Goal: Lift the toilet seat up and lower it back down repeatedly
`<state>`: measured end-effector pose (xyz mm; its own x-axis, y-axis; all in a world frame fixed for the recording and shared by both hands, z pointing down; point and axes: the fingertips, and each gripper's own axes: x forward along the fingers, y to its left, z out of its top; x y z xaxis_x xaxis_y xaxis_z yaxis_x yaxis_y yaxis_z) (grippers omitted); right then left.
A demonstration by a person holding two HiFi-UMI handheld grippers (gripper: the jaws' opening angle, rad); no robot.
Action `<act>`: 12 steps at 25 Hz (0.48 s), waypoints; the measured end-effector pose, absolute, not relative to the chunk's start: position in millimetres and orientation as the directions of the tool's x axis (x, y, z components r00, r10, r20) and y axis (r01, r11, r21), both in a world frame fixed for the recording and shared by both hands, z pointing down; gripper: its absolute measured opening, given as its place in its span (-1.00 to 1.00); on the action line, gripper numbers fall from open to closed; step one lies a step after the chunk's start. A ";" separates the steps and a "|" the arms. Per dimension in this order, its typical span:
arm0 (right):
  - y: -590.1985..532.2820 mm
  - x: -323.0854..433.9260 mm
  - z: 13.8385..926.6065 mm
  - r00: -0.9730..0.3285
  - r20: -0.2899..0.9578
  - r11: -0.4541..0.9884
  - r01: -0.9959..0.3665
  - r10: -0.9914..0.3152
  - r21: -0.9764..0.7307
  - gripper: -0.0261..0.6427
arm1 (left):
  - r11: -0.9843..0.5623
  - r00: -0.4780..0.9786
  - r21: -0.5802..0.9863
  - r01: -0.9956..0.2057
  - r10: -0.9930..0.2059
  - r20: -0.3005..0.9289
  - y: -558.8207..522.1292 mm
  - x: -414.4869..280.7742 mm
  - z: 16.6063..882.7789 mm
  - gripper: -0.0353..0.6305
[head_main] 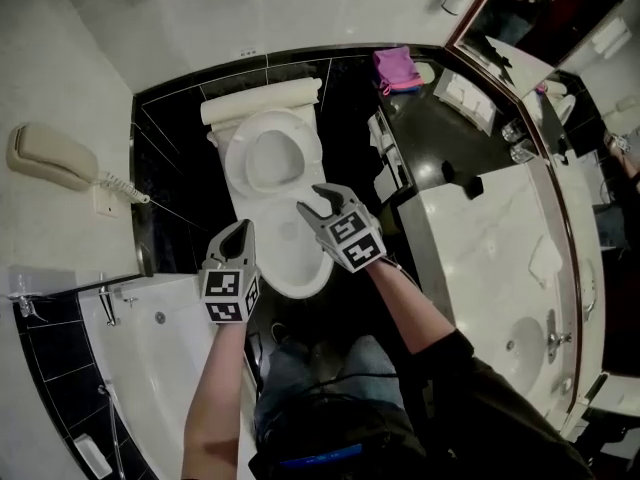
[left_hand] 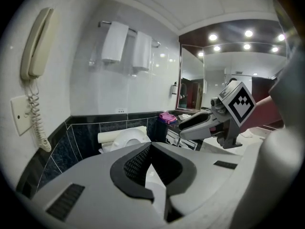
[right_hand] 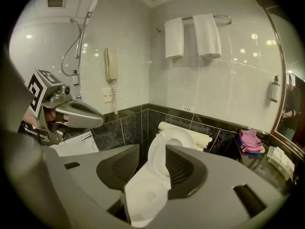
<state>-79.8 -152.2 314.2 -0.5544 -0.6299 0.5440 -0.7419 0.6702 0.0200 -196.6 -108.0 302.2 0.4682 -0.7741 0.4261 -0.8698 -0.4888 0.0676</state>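
Observation:
The white toilet stands against the black tiled wall. Its seat ring stands raised, leaning back toward the cream tank top. The ring also shows upright beyond the right jaws. My right gripper hovers over the bowl's right side with its jaws spread open and nothing between them. My left gripper hangs over the bowl's left front edge, apart from the seat. Its tips meet with nothing held.
A wall phone hangs at the left above a white bathtub. A pale vanity counter with a basin runs along the right, close to the toilet. A pink cloth lies on the dark shelf. Towels hang above.

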 end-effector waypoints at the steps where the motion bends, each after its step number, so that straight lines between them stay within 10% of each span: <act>1: -162.2 -81.0 315.6 -0.544 0.551 0.670 -0.742 -0.633 0.038 -0.35 | -0.490 0.470 0.068 -0.869 -0.773 0.427 -114.5 -198.3 304.5 -0.94; 12: -297.2 -83.2 354.4 -0.517 0.606 0.771 -0.571 -0.605 0.283 -0.35 | -0.382 0.353 0.026 -0.924 -0.822 0.447 -189.3 -201.1 322.9 -0.94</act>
<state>-83.2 -297.2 354.4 -0.5166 -0.6049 0.6060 -0.5710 0.7708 0.2826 -201.1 -189.3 322.9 0.3526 -0.8224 0.4466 -0.9239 -0.3818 0.0262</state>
